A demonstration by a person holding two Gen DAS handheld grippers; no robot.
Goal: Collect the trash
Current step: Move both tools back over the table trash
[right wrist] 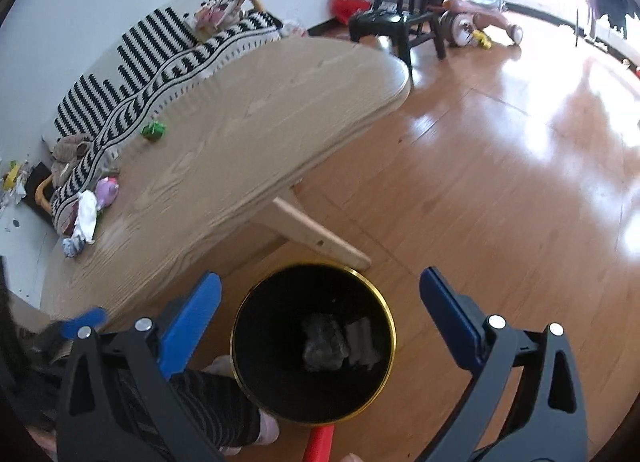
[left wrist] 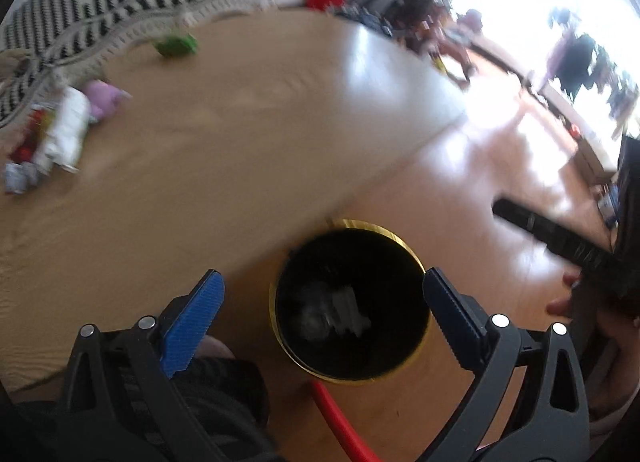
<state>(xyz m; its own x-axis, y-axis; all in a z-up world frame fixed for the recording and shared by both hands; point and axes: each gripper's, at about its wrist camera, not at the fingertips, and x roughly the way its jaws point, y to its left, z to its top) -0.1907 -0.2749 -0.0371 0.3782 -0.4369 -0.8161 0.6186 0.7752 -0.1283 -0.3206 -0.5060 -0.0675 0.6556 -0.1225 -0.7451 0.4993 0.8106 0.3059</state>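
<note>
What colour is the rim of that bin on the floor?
Gold, around a black bin; the right wrist view shows it best.

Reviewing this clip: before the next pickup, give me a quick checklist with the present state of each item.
1. Left tongs empty: ok, jaws wide apart, nothing between them.
2. Right tongs empty: ok, jaws wide apart, nothing held.
3. Bin upright and open on the floor beside the table: ok.
4. Earlier trash inside the bin: ok, crumpled pieces lie at the bottom.
5. Trash left on the table: not ok, white wrapper, purple item, green item and grey wad remain.
6. Whether the purple and green items are trash or toys: cannot tell.
</note>
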